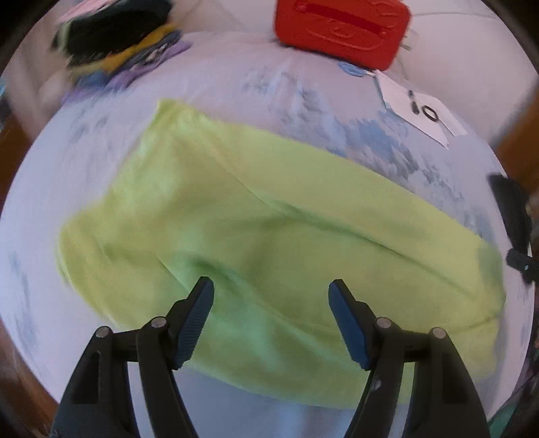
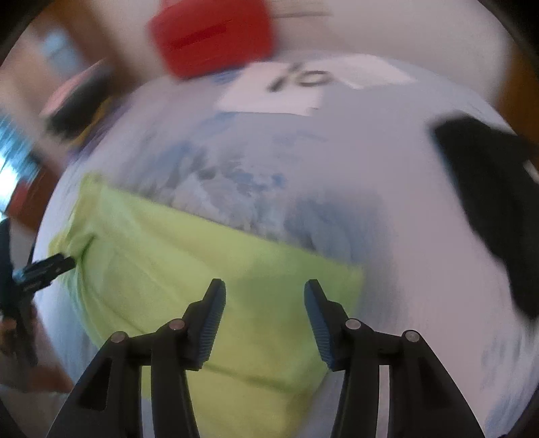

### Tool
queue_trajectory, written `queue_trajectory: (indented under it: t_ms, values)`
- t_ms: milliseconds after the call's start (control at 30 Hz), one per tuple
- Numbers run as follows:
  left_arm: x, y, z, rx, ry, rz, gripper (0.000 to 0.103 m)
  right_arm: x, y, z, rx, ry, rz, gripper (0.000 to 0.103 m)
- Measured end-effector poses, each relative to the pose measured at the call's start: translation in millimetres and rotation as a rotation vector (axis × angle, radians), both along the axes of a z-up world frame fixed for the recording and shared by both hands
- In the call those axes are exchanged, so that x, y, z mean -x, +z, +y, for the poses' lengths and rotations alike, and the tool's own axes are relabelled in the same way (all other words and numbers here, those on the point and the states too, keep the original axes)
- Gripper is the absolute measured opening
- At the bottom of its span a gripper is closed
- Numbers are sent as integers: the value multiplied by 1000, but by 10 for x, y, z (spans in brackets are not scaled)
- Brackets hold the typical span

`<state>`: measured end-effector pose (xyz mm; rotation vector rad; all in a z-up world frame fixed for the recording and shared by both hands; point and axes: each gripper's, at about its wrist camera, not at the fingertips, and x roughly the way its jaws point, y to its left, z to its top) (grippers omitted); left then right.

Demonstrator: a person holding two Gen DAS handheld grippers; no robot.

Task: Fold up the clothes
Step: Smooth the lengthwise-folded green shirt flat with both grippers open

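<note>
A lime-green garment (image 1: 269,236) lies folded into a wide band on a white and blue patterned cloth surface (image 1: 337,111). My left gripper (image 1: 271,286) is open and empty, hovering over the garment's near middle. My right gripper (image 2: 264,286) is open and empty over the garment's right end (image 2: 202,269). In the right wrist view the left gripper's fingers (image 2: 50,264) show at the garment's left edge. In the left wrist view the right gripper (image 1: 515,229) shows at the far right edge. Both views are blurred.
A red plastic case (image 1: 342,25) stands at the back beside a white paper labelled "10" (image 1: 421,107). A pile of dark, yellow and purple clothes (image 1: 118,40) lies at the back left. A black item (image 2: 488,202) lies at the right. Brown wood borders the surface.
</note>
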<state>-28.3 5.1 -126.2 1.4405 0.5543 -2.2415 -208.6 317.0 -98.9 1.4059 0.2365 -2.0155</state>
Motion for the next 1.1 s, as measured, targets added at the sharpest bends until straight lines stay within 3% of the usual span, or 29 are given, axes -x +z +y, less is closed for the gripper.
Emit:
queue_trajectory:
  t_ms: [100,167,433,600,633,667,700,733,933,1100]
  values:
    - [-53,-33,553,-51,142,-33,70,230,-106,-15,20,228,20,49]
    - [-44,-71,816,-130,157,-53,70,236,-148,26,11,283,21,49]
    - [13,-144,1675,-153,204,-77,70,247,-319,178,-37,461,41,49]
    - [-29,-118,2088,-129,270,-71,71,238,-307,240,-33,583,83,49]
    - [-45,-107,2177,-121,292,-71,71,250,-318,251,-27,608,87,53]
    - [-42,-110,2267,-113,318,-74,75,261,-328,263,-20,633,91,62]
    - [-36,-115,2358,-106,343,-77,87,273,-339,274,-14,658,96,65]
    - [-31,-121,2448,-98,369,-80,91,284,-350,286,-7,684,100,67]
    - [90,-191,2921,-48,449,-127,92,343,-413,333,41,811,108,67]
    - [167,-310,3038,-36,535,-142,96,373,-464,336,93,878,88,67]
